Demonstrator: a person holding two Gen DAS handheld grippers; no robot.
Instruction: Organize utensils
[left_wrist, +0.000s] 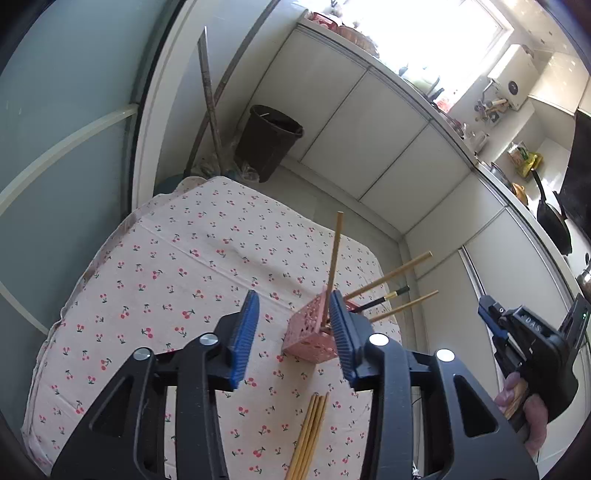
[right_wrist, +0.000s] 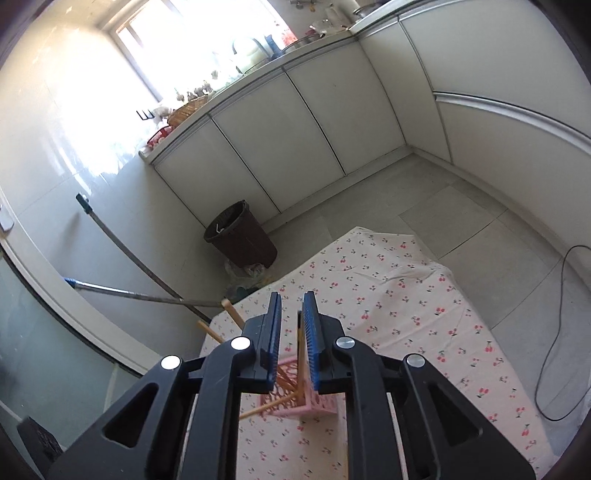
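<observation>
A pink perforated utensil holder (left_wrist: 314, 334) stands on the cherry-print tablecloth (left_wrist: 192, 258) with several chopsticks (left_wrist: 334, 266) sticking out of it. A bundle of loose wooden chopsticks (left_wrist: 310, 435) lies on the cloth nearer me. My left gripper (left_wrist: 295, 332) is open and empty, just above and before the holder. My right gripper (right_wrist: 292, 339) hovers above the holder (right_wrist: 295, 398), jaws a narrow gap apart, with a wooden chopstick (right_wrist: 301, 362) standing between them; it is not clear whether they clamp it. The right gripper also shows in the left wrist view (left_wrist: 495, 325).
A dark waste bin (left_wrist: 267, 142) and mop poles (left_wrist: 208, 99) stand beyond the table's far edge. White cabinets (right_wrist: 295, 122) line the walls. A black cable (right_wrist: 554, 332) lies on the floor to the right of the table.
</observation>
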